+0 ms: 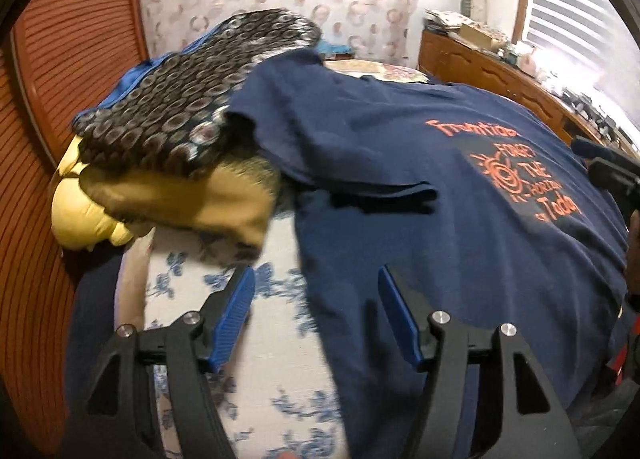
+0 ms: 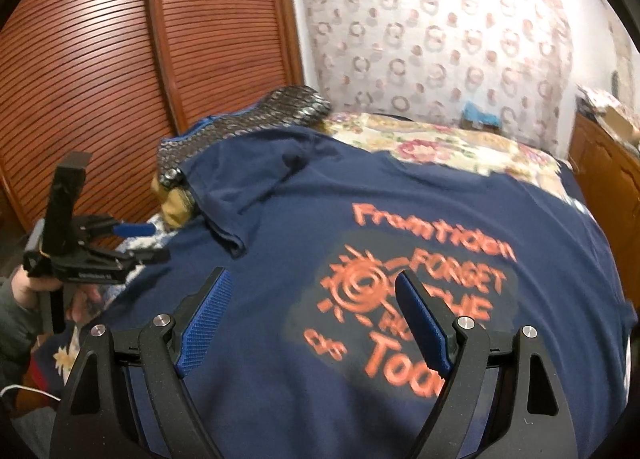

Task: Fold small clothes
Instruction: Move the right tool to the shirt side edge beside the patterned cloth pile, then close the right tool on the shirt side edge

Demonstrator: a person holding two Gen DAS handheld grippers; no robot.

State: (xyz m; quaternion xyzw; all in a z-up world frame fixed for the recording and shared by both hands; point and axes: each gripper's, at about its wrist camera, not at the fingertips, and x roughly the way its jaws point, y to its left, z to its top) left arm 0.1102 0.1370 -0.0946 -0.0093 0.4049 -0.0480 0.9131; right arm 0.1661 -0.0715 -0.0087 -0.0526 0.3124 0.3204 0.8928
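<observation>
A navy T-shirt (image 2: 280,243) with an orange print lies spread, print up, across the bed (image 2: 440,139), filling the centre of both views. Its left sleeve (image 2: 240,187) is creased at centre left in the right wrist view, against a pile of clothes (image 1: 168,131). Left claw (image 1: 316,319): jaws spread, empty, above the shirt's edge at lower centre. Right claw (image 2: 312,323): jaws spread, empty, above the print. The cloth looks light, soft and limp; it would likely sag and slide unless pinched at a hem, sleeve or shoulder seam. The left wrist view alone shows the yellow garments (image 1: 92,211) in the pile and the bare blue-flowered sheet (image 1: 272,371); the right wrist view alone shows the whole print and the neckline.
</observation>
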